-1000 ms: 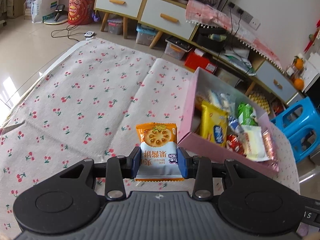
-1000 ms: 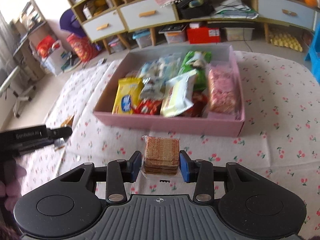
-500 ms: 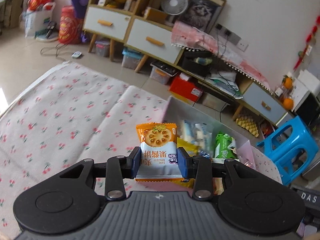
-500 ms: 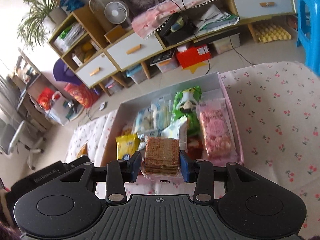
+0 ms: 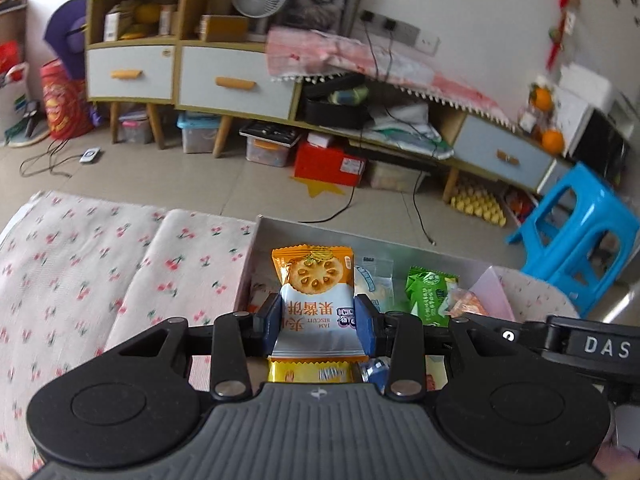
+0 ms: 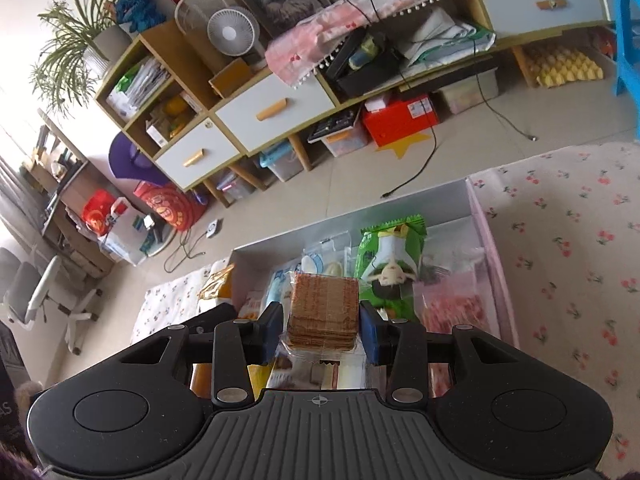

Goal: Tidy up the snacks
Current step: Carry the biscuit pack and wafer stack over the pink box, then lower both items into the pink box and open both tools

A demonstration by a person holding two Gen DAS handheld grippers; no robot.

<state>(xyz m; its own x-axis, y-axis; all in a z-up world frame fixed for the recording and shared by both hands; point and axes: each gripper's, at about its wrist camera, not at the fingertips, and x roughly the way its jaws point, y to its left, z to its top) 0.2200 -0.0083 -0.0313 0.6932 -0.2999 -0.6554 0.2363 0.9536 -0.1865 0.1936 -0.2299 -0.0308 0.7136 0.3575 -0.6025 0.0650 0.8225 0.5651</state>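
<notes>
My left gripper [image 5: 319, 326] is shut on an orange and white jam biscuit packet [image 5: 316, 300], held upright over the left end of the pink snack box [image 5: 404, 246]. In the right wrist view my right gripper [image 6: 322, 330] is shut on a clear-wrapped stack of brown wafers [image 6: 324, 308], which hangs above the middle of the same box [image 6: 478, 216]. Inside the box lie a green packet [image 6: 390, 260], a pink packet [image 6: 456, 308], a yellow packet [image 5: 310, 372] and other wrapped snacks. The right gripper's black body shows at the right edge of the left wrist view.
The box sits on a table under a cherry-print cloth [image 5: 80, 280], near its far edge. Cloth stretches to the right of the box [image 6: 572, 260]. Beyond are tiled floor, a low cabinet with drawers [image 5: 236, 80] and a blue stool [image 5: 576, 224].
Both grippers have travelled forward from the cloth in front of the box to above it, each keeping its snack. Both views have rolled and now look over the box toward the cabinet.
</notes>
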